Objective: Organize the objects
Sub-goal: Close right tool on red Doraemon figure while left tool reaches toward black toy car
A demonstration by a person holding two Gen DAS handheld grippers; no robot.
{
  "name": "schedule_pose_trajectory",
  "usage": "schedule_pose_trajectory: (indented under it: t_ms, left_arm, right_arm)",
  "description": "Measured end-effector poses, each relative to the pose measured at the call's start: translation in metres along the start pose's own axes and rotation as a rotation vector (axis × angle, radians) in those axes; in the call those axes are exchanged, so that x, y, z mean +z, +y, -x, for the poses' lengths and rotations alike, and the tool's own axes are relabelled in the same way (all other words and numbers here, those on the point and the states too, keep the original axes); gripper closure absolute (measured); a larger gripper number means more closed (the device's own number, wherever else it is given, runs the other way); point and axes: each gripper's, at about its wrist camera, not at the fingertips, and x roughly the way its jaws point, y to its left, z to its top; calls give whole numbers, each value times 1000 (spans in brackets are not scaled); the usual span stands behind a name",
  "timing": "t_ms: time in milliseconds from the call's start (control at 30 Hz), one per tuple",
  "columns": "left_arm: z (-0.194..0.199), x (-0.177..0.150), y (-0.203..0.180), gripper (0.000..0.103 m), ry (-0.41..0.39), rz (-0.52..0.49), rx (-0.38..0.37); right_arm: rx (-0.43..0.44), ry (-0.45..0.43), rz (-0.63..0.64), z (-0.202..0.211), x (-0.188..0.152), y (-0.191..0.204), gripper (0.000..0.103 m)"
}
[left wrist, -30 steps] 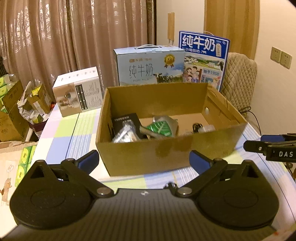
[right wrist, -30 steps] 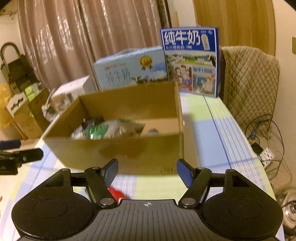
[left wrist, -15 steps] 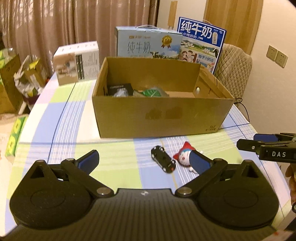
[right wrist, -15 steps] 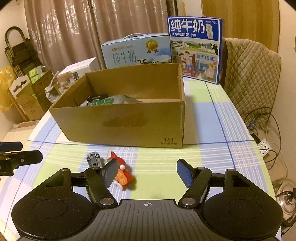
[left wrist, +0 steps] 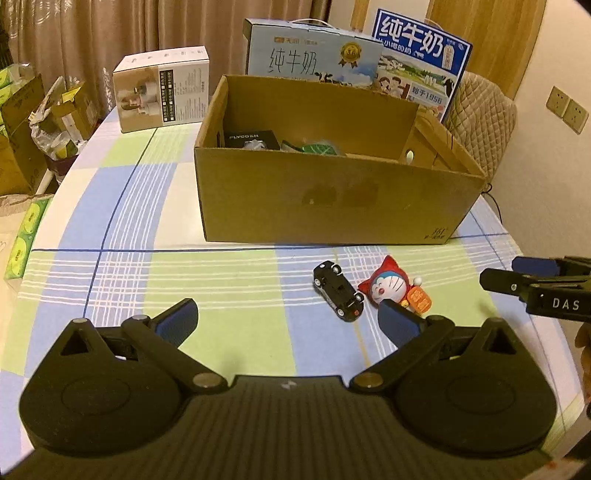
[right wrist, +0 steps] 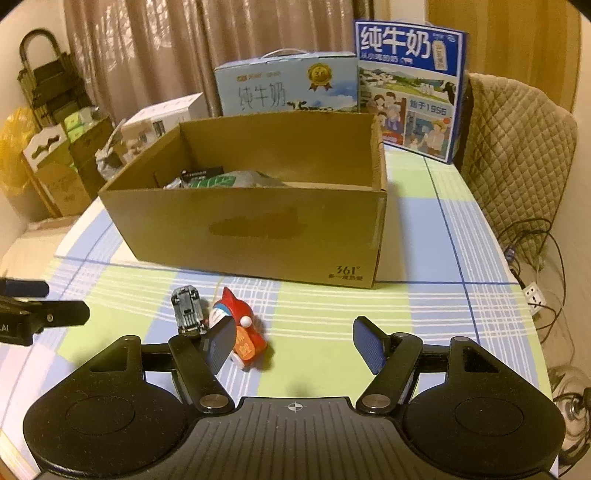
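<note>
Indoors, curtains (left wrist: 92, 33) behind a checked tablecloth (left wrist: 122, 280) — both grippers (left wrist: 286, 319) (right wrist: 293, 339) spread, empty.

Each handheld tool is matte black, with a ribbed central housing flanked by two round discs and triangular cut-outs, and silver pivot pins on the linkage arms. The left gripper (left wrist: 286, 319) and right gripper (right wrist: 293, 343) both carry blue ridged pads (right wrist: 365, 345). White letters reading what looks like "DAS" mark the right one's side.
</note>
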Motion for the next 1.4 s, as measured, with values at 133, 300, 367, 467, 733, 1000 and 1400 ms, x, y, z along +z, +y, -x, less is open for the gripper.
schedule_pose_trajectory:
  t_ms: [133,300,367,467,733,1000,1400]
  left_arm:
    - [-6,-1,-1,1,-3,-41,18]
    - [-20,-1,-1,1,29,-61,13]
    - [-27,0,-2,1,42,-74,15]
    - [-37,3,-2,1,59,-89,18]
    - [-57,9,4,1,84,-111,25]
    - [-73,12,2,1,114,-130,8]
    - [-86,16,2,1,136,-126,-5]
  right_arm:
    - [21,17,103,-12,-2,9,36]
    - [75,48,223,-32,-8,25,36]
    - [97,69,282,-42,-10,33,36]
    - [132,96,343,-58,-13,39,36]
    - [182,149,387,-98,-8,37,36]
    - [207,167,429,-122,-2,41,38]
    - [200,198,452,-134,1,43,62]
